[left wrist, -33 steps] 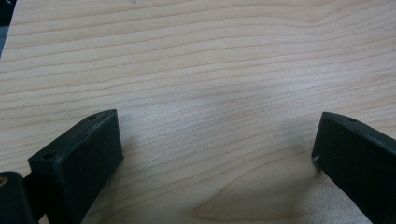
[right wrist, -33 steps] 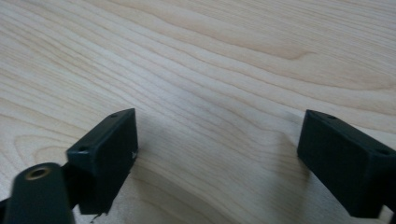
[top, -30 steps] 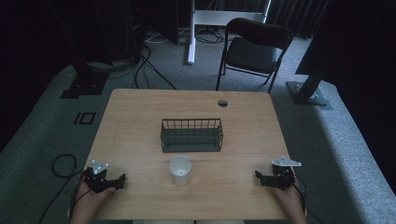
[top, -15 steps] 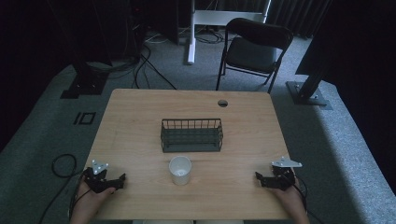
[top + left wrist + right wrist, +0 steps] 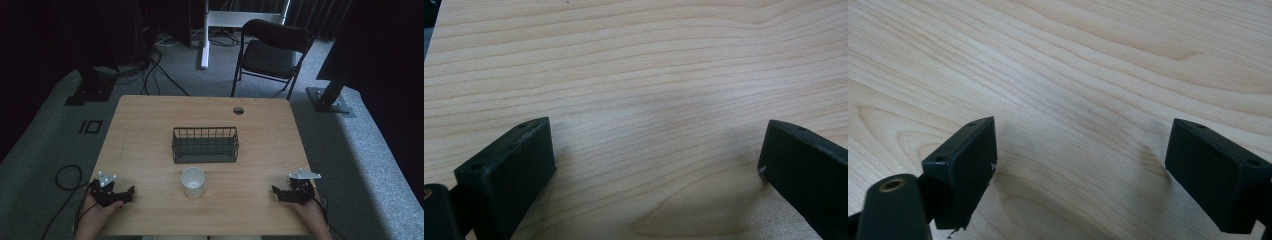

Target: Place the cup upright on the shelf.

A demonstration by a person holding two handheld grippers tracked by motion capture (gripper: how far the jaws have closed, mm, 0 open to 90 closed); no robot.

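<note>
A dark wire basket (image 5: 205,145) stands in the middle of the wooden table (image 5: 150,135). Just in front of it stands a white paper cup (image 5: 192,182), upright and apparently with nothing in it. My left gripper (image 5: 126,192) rests near the front left corner, a hand around it, jaws pointing right toward the cup. Near the front right corner my right gripper (image 5: 277,192) lies the same way, pointing left. In the left gripper view the left gripper (image 5: 656,150) stands open over bare wood. The right gripper (image 5: 1082,150) is also open in its own view, nothing between the jaws.
A round cable hole (image 5: 238,110) sits near the table's far edge. Behind the table stands a black folding chair (image 5: 270,52). Cables (image 5: 150,65) and stand bases (image 5: 330,100) lie on the grey carpet around it.
</note>
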